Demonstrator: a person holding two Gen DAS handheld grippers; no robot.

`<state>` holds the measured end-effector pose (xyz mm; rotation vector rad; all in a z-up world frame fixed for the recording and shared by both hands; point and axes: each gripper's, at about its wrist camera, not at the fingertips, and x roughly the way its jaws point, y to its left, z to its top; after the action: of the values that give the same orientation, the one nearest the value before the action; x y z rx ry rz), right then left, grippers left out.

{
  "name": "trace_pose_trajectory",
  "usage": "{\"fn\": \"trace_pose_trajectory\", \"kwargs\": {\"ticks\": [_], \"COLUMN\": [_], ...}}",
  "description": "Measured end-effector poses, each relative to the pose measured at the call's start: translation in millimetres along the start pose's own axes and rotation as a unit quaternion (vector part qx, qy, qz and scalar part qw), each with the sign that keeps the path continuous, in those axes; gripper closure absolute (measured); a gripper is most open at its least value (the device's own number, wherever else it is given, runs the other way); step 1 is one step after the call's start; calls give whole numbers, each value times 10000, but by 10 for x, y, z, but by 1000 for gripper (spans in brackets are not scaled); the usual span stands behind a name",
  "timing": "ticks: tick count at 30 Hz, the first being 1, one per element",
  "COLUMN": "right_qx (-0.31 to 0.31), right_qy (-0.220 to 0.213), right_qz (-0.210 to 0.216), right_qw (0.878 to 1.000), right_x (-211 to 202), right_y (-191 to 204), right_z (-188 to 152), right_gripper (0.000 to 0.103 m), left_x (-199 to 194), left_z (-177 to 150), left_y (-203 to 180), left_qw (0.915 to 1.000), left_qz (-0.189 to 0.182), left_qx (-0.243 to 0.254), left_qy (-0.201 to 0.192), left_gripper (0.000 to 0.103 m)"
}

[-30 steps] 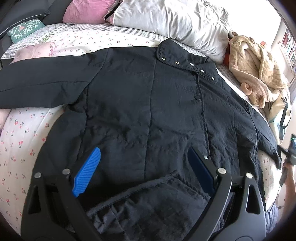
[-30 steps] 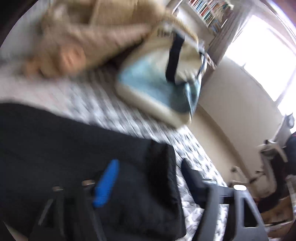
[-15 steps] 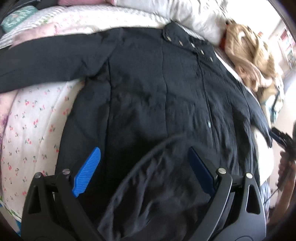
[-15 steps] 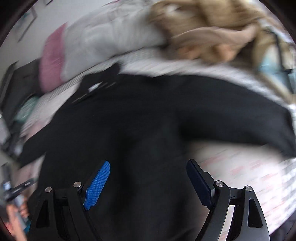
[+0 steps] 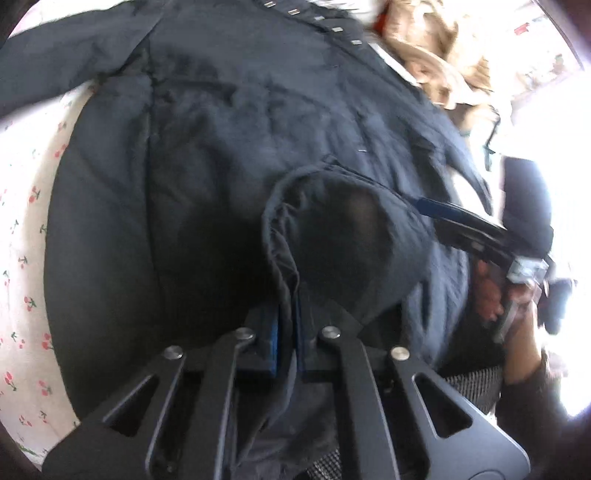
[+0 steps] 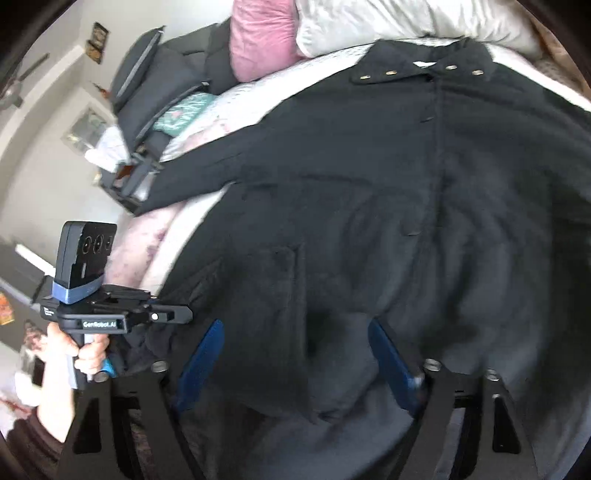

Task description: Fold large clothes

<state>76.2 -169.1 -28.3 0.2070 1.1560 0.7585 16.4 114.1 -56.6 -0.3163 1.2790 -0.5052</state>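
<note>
Fabric from the hem of the black coat (image 5: 229,155) is pinched between the blue pads of my left gripper (image 5: 286,332), which has come together on a raised fold at the lower edge. That fold bulges up just ahead of the pads like a small dome. My right gripper (image 6: 295,354) hangs over the lower part of the coat (image 6: 406,206) with its jaws apart and closing, dark cloth lying under and between them; I cannot tell whether the pads touch it yet. In the right wrist view my left hand (image 6: 86,350) grips the handle of the other tool at the coat's near edge, and in the left wrist view the right tool reaches in from the right side. Beyond the grippers the coat lies spread front-up on the bed (image 5: 26,236), on a white sheet printed with small cherries, one sleeve stretched out to the side. Its collar with metal snaps lies at the far end. Past it are a pink pillow (image 6: 262,37), a white pillow (image 6: 388,22) and a tan fleecy garment (image 5: 439,70).
</note>
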Motion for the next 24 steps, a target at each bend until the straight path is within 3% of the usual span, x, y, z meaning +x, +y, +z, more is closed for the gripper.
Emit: {"fn": "trace_pose_trajectory", "kwargs": {"ticks": [3,5,8,12,16,19,20,21,24], "right_qx": [66,-67,-541,-1044,-1738,-1856,-1743,-1611,-1256], "right_qy": [-48,15,453,1024,1200,926,738,580,252], "right_qz": [797,1210,1709,1892,1776,1754,1779,1803,1732], "right_qw": [9968,9926,9828,9710,9612,9624,9657,9686,9765], "right_x": [-28,-107,-156,-251,-410,-667,-740,-782,-786], "right_y": [24,79,257,397,524,493,455,426,334], "right_z": [49,41,-24,-202,-341,-390,-363,-323,-239], "right_gripper": [51,51,51,51,50,45,40,38,38], "left_x": [-210,-330,-388,-348,-343,-572,-682,-773,-911], "left_z": [-135,-276,-518,-803,-1010,-1078,-1065,-1018,-869], "left_y": [-112,-218,-374,-517,-601,-577,-525,-455,-260], "left_qw": [9988,9951,9859,9760,9698,9697,9716,9739,9808], "left_qz": [-340,-605,-796,-637,-281,-184,-250,-302,-368], "left_qx": [346,775,1465,2013,2339,2430,2349,2219,1684], "left_qy": [-109,-89,168,526,637,149,-115,-367,-908], "left_gripper": [96,96,96,96,91,59,39,26,21]}}
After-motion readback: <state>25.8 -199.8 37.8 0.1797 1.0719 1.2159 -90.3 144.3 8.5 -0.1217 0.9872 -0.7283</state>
